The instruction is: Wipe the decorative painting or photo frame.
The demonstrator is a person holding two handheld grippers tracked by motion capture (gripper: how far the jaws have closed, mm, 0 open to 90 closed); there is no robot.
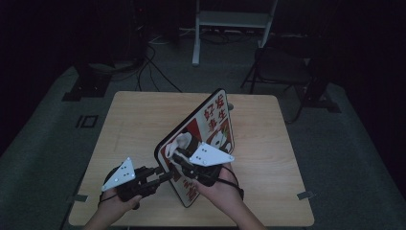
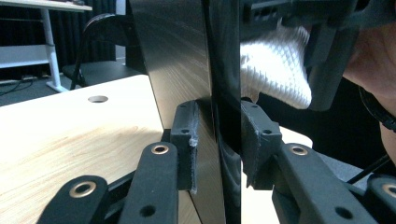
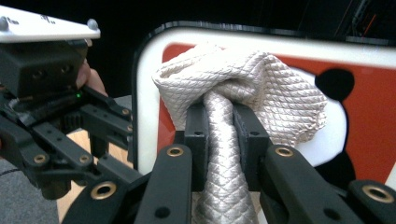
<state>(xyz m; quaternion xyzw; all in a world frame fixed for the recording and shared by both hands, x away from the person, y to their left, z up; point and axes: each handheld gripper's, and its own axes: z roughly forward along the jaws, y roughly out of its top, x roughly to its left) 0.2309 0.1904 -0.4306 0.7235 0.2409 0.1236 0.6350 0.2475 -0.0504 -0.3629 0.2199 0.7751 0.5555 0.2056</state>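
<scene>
The right tool [image 3: 219, 135] is clamped tight on a bunched white cloth [image 3: 243, 88], pressing it against the printed red-and-white face of a board [image 3: 373, 112] just ahead. The left tool [image 2: 217, 140] is closed on that board's near edge, holding it upright and tilted above the wooden worktop [image 1: 143, 120]

Cream diamond-weave cloth [image 3: 243, 88], red-white-black panda board [image 3: 373, 116].
</scene>
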